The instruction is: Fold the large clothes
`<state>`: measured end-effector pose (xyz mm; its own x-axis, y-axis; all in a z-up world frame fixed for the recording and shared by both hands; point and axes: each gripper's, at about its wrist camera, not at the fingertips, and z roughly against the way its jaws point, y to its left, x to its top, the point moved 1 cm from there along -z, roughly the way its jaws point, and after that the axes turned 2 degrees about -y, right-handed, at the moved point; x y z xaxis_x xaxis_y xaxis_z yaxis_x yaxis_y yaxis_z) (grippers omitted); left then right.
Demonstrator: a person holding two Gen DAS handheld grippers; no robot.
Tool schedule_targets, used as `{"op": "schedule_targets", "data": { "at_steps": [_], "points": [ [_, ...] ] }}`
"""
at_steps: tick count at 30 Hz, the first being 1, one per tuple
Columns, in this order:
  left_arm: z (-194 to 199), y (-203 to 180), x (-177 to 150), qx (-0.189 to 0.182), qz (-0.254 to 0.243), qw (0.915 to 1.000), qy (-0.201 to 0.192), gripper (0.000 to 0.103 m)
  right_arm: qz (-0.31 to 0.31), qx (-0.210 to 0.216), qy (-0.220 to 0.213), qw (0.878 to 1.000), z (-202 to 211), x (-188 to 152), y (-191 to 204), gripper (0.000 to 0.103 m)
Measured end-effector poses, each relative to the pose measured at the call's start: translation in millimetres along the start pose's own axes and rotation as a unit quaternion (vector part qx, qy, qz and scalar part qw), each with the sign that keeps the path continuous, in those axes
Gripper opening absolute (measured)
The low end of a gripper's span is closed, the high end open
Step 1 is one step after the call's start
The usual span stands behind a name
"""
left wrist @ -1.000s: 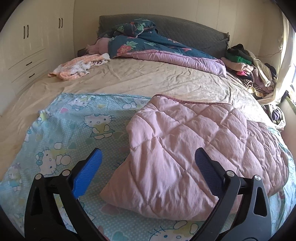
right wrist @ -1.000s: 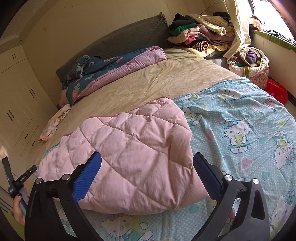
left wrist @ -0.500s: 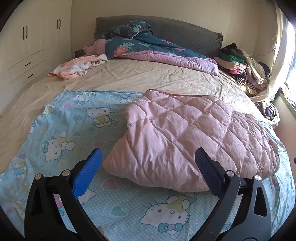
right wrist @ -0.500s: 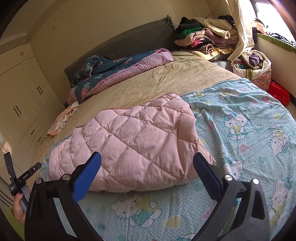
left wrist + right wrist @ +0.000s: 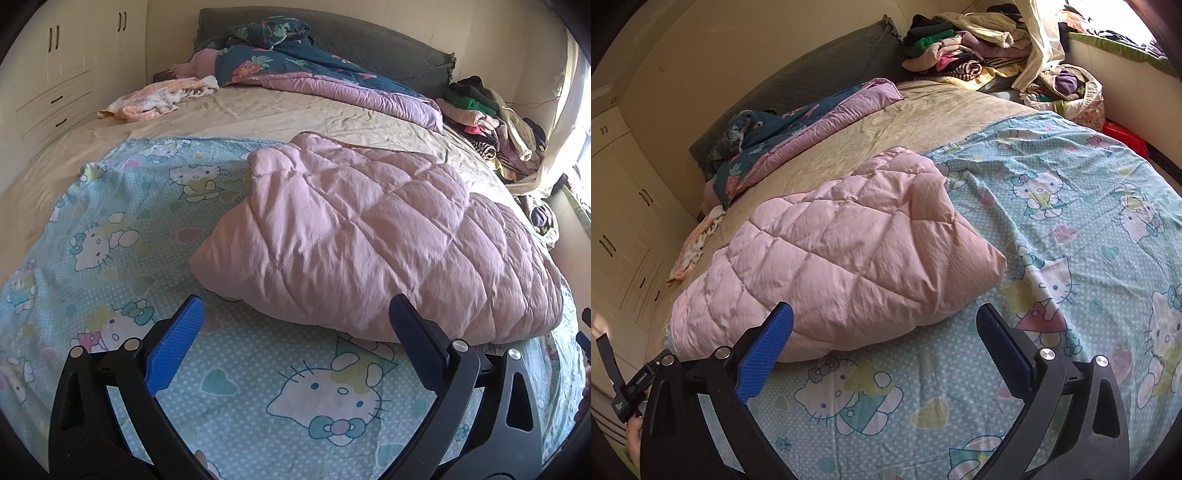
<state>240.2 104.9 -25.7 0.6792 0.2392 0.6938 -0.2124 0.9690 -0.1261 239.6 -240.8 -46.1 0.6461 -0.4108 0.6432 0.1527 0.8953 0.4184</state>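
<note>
The pink quilt [image 5: 369,236] lies in the middle of the frame in both views, folded into a fat bundle on the blue cat-print sheet [image 5: 122,229] that covers the near part of the bed [image 5: 295,114]. It looks soft, puffy and light, so it will likely bend and sag when lifted, and it may slide open. I think the best places to grab are its thick corners and edges near the bottom of the frame, where the layers stack up.

The left claw [image 5: 295,332] is spread wide and holds nothing. The right claw [image 5: 884,334] is spread wide too, also empty, just in front of the quilt.

The sheet shows a cartoon cat with a bow, but no words I can read. A small black device [image 5: 628,387] at the lower left of the right view has a label too tiny to read.

At the top are a dark flowered blanket [image 5: 288,62] and a pile of clothes [image 5: 960,55].
</note>
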Motion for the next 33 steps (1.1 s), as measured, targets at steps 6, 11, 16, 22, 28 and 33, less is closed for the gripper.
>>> {"op": "schedule_targets", "data": {
  "at_steps": [6,11,16,22,28,33],
  "points": [
    [-13,1,-6,0.006,0.014,0.9998,0.012,0.094,-0.026,-0.015,0.006,1.0,-12,-3,-13,0.099],
    [-27,10,-8,-0.015,0.064,0.9973,0.032,0.094,-0.041,-0.018,0.016,0.999,-23,-5,-20,0.099],
    [-39,19,-7,-0.037,0.119,0.9909,0.05,0.094,-0.065,-0.02,0.029,0.997,-35,-5,-25,0.099],
    [-46,24,0,-0.043,0.159,0.9852,0.045,0.094,-0.08,-0.025,0.04,0.996,-52,-1,-26,0.099],
    [-69,29,3,-0.063,0.2,0.9758,0.061,0.094,-0.088,-0.026,0.053,0.994,-72,3,-24,0.099],
    [-83,29,4,-0.073,0.214,0.9716,0.07,0.095,-0.098,-0.021,0.06,0.993,-88,6,-25,0.099]
  ]
}}
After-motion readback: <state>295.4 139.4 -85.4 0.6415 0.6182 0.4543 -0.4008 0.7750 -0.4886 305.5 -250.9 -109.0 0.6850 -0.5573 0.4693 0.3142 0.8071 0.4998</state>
